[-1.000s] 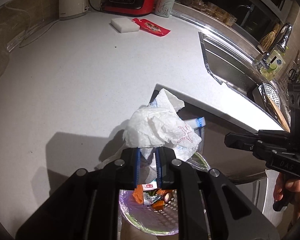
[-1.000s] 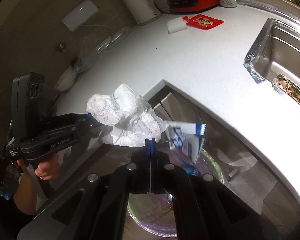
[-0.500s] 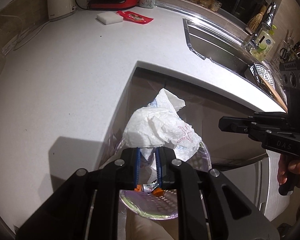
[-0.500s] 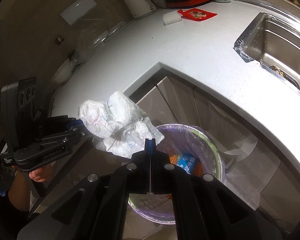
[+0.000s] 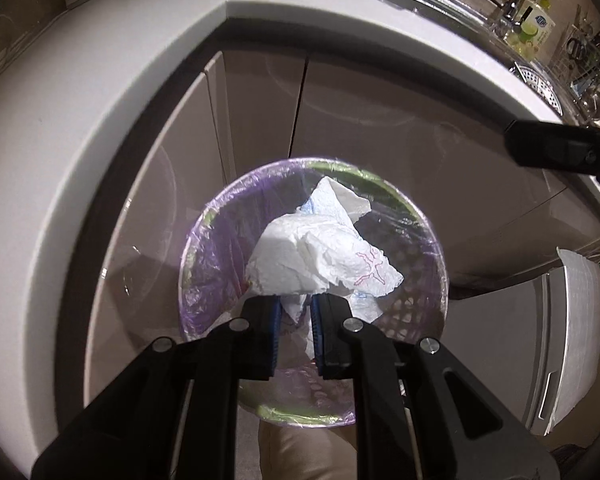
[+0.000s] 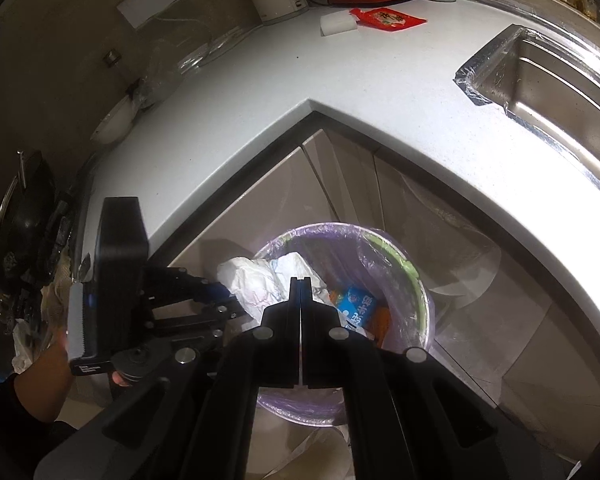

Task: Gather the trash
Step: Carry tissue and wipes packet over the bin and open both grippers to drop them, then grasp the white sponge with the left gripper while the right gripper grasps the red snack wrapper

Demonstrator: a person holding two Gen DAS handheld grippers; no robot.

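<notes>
Dim kitchen, dark vignette corners; strong fisheye bending of the countertop (image 6: pixel 340 80) edge; blown-out glare along the counter beside the sink (image 6: pixel 548 80); soft reflections on cabinet doors (image 5: pixel 260 112); slight motion blur, left view

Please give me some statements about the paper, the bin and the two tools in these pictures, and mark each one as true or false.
1. The left tool grips a crumpled white paper towel. True.
2. The right tool is wide open. False: its jaws are shut, with nothing between them.
3. The bin has a purple bag as liner. True.
4. The paper towel lies on the counter. False: it hangs in the left tool over the bin.
5. The bin is empty. False: a blue packet and orange scraps lie inside.
</notes>
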